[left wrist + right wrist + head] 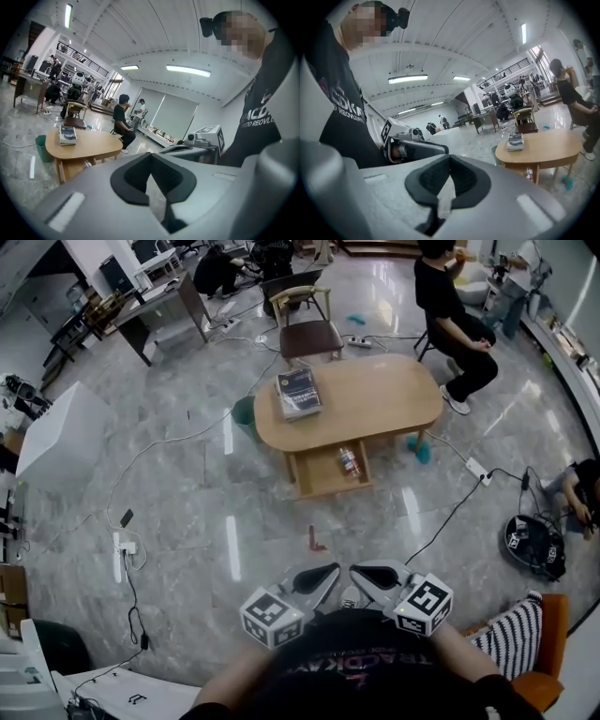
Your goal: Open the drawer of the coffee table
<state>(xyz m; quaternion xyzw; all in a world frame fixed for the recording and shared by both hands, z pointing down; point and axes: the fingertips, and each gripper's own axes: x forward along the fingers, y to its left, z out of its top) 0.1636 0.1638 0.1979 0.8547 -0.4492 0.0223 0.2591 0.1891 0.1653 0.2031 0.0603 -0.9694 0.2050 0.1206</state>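
Head view puts the coffee table (375,399) in the upper middle of the frame, well apart from both grippers, with grey floor (187,512) between. Its drawer (323,479) juts out on the near side, with a bottle (349,462) lying in it. A stack of books (298,392) rests on the surface's left end. A chair (307,329) stands behind, and a seated person (455,324) is at upper right. A small red thing (316,542) lies on the floor nearer. At the bottom, the left gripper (321,577) and right gripper (367,575) sit side by side close to the body, pointing toward the table. Each has its fingers pressed together on nothing. The shirt print cannot be read whole.
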